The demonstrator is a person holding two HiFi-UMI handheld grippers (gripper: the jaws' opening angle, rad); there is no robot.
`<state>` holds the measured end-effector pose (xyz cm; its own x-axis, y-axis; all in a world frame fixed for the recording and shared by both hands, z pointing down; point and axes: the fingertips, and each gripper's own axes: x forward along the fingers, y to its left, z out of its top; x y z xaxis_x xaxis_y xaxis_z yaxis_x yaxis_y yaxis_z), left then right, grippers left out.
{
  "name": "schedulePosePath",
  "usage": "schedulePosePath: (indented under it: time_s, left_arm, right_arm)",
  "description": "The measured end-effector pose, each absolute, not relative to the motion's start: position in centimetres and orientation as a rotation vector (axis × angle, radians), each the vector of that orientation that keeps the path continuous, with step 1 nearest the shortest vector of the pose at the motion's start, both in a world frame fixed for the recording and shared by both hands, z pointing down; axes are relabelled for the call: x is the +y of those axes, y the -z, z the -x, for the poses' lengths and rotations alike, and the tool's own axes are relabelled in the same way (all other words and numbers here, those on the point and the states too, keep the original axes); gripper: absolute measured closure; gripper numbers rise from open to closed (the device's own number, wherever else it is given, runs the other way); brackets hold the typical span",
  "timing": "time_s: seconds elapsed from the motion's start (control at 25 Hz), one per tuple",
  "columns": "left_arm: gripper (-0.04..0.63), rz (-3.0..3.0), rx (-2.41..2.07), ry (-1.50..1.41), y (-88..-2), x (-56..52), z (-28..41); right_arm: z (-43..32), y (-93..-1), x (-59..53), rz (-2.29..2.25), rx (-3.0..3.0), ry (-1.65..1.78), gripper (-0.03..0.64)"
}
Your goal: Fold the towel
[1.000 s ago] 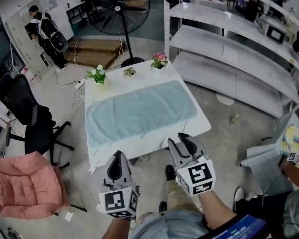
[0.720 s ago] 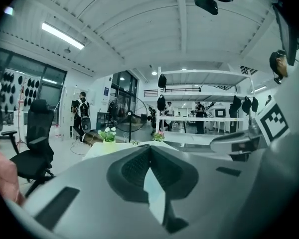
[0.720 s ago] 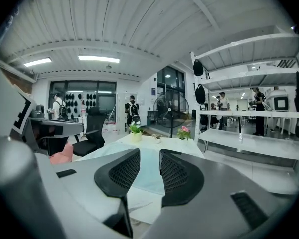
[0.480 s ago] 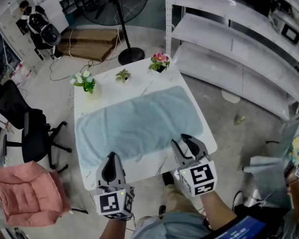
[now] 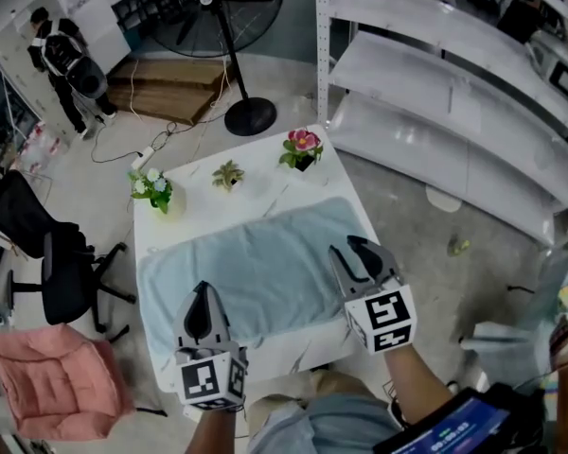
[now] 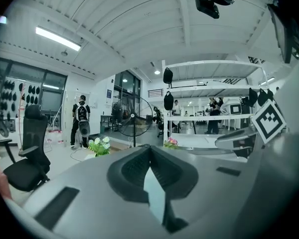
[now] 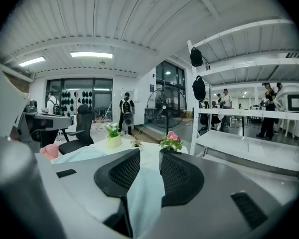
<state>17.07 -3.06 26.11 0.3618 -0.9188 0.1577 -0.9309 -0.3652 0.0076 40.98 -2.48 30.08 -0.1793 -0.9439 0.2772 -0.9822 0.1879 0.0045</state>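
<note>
A pale blue towel (image 5: 251, 272) lies spread flat across the white table (image 5: 265, 180). Above its near left part hovers my left gripper (image 5: 204, 296), jaws shut with nothing between them (image 6: 148, 151). My right gripper (image 5: 360, 251) hangs over the towel's near right corner, its jaws open and empty. In the right gripper view the towel (image 7: 142, 193) shows through the gap between the two black pads (image 7: 120, 176). Neither gripper touches the cloth as far as I can see.
Three small flower pots stand along the table's far edge: white (image 5: 153, 187), green (image 5: 228, 174), pink (image 5: 302, 148). A fan stand (image 5: 246, 113) is behind the table, white shelving (image 5: 454, 74) to the right, a black office chair (image 5: 52, 263) and pink cushion (image 5: 47, 386) at left. A person (image 5: 66, 60) stands far left.
Both grippers have moved forward from in front of the table to over the towel's near edge. The table now sits closer under me. Jaws unchanged.
</note>
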Motion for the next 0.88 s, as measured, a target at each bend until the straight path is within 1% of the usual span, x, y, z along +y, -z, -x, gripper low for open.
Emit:
schedulePosePath:
  time_s: [0.2,0.36,0.88]
  left_arm:
    - [0.589,-2.495,-1.724,-0.174,-25.7,-5.1,-17.7]
    - [0.589,-2.48,-1.722,-0.194,-27.3,-6.6,-17.6]
    - [0.589,-2.366,-1.624,-0.383,-36.3,-8.0,-18.9]
  right_arm:
    - [-43.1,-29.8,-4.6,-1.864,-2.221,-0.244,0.477]
    - [-44.1,-31.1,-5.9,-1.858,-2.196,-0.258,0.474]
    - [-49.4,-42.2,-6.3,-1.822,-2.011,-0.478,0.466]
